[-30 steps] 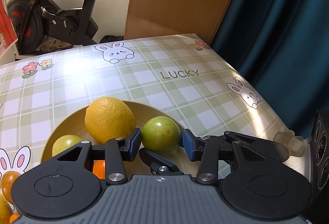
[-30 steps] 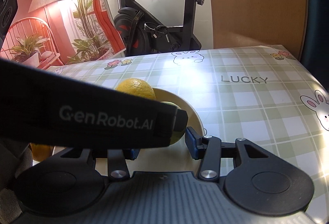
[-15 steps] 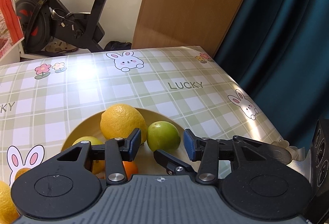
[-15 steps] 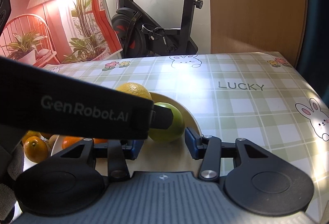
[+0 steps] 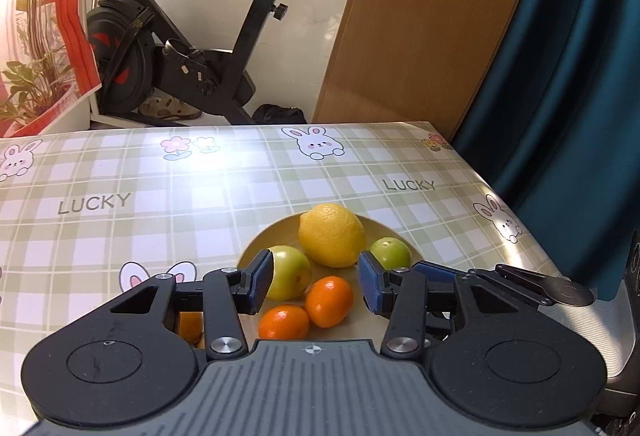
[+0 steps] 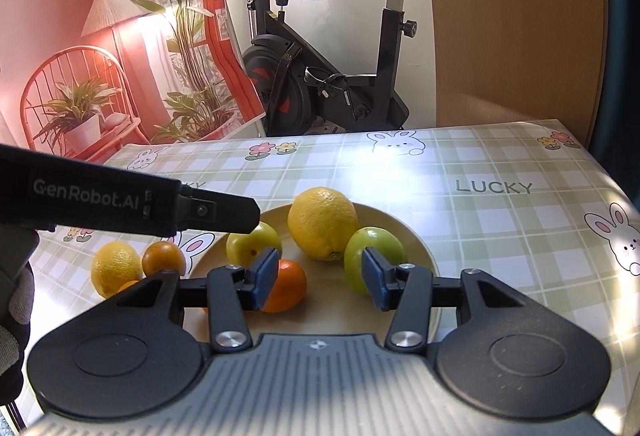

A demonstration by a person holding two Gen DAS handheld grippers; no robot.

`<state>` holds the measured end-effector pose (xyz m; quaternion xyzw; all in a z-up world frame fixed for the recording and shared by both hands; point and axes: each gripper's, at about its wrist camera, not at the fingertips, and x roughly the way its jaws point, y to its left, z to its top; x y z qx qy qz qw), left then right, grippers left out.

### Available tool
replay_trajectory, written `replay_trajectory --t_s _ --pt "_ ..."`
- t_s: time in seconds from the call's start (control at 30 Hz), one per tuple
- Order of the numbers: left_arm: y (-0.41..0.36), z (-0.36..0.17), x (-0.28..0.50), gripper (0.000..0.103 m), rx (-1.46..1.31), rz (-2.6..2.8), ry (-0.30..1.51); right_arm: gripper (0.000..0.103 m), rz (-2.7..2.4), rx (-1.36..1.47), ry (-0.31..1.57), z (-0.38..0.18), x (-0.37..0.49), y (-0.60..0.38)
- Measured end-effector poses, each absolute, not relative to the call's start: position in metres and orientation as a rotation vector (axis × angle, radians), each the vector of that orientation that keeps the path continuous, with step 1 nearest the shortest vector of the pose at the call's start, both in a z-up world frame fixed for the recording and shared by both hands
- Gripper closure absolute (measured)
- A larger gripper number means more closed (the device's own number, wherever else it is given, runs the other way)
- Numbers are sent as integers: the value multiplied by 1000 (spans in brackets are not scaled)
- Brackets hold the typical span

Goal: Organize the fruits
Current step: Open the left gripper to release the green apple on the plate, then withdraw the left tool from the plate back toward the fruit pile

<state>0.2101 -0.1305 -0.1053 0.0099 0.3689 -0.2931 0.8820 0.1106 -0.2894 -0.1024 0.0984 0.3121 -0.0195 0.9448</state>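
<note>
Hovering wide-jawed and empty, both grippers (left (image 5: 316,282), right (image 6: 319,280)) overhang the plate's (image 6: 416,248) near rim.

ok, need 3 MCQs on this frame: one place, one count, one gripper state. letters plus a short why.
1. The big lemon lies:
A) in the plate
B) on the tablecloth
C) between gripper fingers

2. Green fruits in the plate:
A) one
B) two
C) four

3. Right gripper is:
A) shut on a lemon
B) shut, holding nothing
C) open, holding nothing

Key:
1 A, it sits inside the plate's rim.
2 B, one green fruit left, another right.
3 C, the jaws stand apart with nothing held.
</note>
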Motion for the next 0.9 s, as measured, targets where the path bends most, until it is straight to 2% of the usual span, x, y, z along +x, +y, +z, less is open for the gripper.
replay_trajectory --t_s 0.17,0.9 --pt "-108 -97 198 54 45 -575 753 50 -25 208 640 -99 107 -274" --pt "-36 -91 158 54 -23 -458 722 50 68 194 644 -95 88 -210"
